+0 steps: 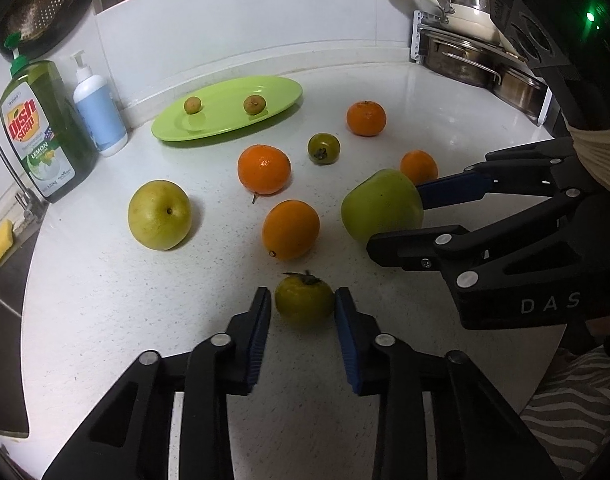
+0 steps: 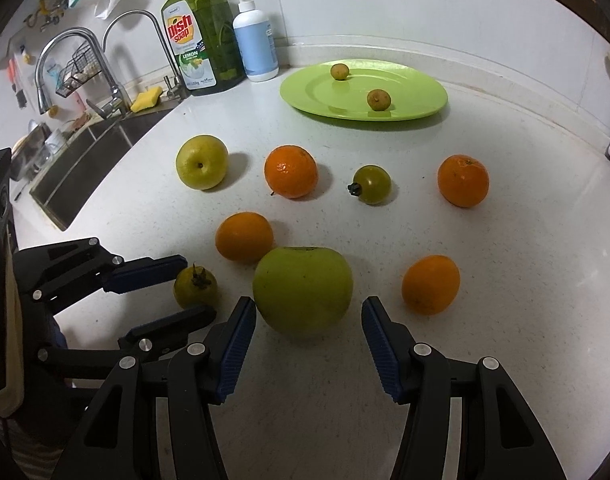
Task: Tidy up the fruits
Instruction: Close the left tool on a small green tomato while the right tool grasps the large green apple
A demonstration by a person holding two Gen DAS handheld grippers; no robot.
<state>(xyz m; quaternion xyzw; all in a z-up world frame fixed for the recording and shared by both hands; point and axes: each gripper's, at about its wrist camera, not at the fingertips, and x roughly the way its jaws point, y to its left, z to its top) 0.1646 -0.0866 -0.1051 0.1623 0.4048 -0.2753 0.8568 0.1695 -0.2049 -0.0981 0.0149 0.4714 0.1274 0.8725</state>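
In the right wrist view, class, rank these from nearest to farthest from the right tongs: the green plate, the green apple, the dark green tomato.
1. green apple: between the right tongs' open fingers, nearest.
2. dark green tomato: mid-counter, beyond the apple.
3. green plate: far back by the wall, farthest.

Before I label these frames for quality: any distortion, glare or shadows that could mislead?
Left wrist view: fisheye bends the counter edge, dark corners, green LED flare top right. Right wrist view: same curvature, soft fruit shadows beside the green apple, sheen on the plate.

Loose fruits (image 2: 290, 171) (two on plate (image 2: 425, 92))
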